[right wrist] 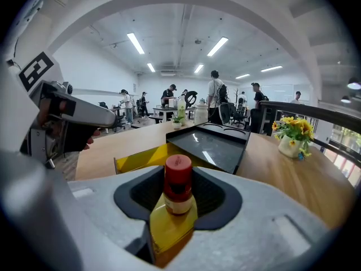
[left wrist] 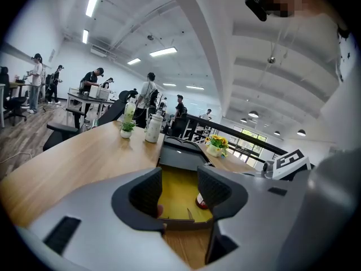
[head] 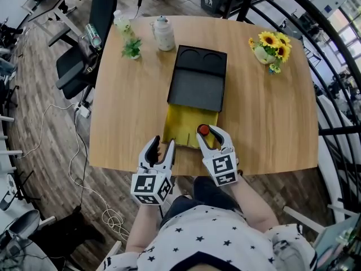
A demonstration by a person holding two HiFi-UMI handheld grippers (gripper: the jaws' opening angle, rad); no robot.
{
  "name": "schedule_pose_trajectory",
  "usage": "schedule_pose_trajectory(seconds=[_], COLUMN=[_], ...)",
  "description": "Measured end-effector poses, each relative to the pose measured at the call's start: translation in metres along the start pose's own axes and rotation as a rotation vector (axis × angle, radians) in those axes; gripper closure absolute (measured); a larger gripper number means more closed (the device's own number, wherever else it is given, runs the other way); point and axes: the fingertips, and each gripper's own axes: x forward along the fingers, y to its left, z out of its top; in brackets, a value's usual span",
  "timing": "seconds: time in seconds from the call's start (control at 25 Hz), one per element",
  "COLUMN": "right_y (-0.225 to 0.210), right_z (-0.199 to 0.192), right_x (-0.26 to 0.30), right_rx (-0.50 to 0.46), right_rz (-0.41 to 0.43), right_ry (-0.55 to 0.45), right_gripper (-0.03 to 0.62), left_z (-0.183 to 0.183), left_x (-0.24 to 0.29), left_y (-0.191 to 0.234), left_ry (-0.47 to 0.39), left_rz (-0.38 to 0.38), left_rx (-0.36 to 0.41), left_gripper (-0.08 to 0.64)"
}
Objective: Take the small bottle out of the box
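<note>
A black box (head: 198, 78) lies in the middle of the wooden table, with its yellow drawer (head: 183, 123) slid out toward me. The small bottle (head: 203, 130), red-capped, stands upright in the drawer's near right corner. My right gripper (head: 211, 133) reaches over that corner. In the right gripper view the bottle (right wrist: 179, 185) stands between the dark pads with a gap on either side, so this gripper is open. My left gripper (head: 160, 145) is open at the drawer's near left edge. In the left gripper view the drawer (left wrist: 177, 188) and bottle (left wrist: 202, 199) show between the jaws.
At the table's far side stand a white bottle (head: 164, 34), a small potted plant (head: 132, 48) and a vase of sunflowers (head: 271, 48). An office chair (head: 84, 61) is at the far left corner. The near table edge (head: 186, 168) runs under both grippers. People stand far off.
</note>
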Motion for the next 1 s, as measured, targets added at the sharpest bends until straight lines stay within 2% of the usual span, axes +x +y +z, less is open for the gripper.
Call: schedule_pose_trajectory(seconds=[0.36,1.0], right_y=[0.004,0.04], right_z=[0.01,0.033], right_x=[-0.013,-0.091], right_rx=[-0.007,-0.046], right_rz=[-0.008,-0.069], right_ry=[-0.028,-0.165], right_gripper=[0.449,0.449], left_z=[0.0,-0.012], left_x=[-0.017,-0.088], left_y=[-0.007,-0.033], left_ry=[-0.02,-0.096], left_rz=[-0.006,-0.028], left_rx=[0.01,0.042], left_gripper=[0.383,0.383])
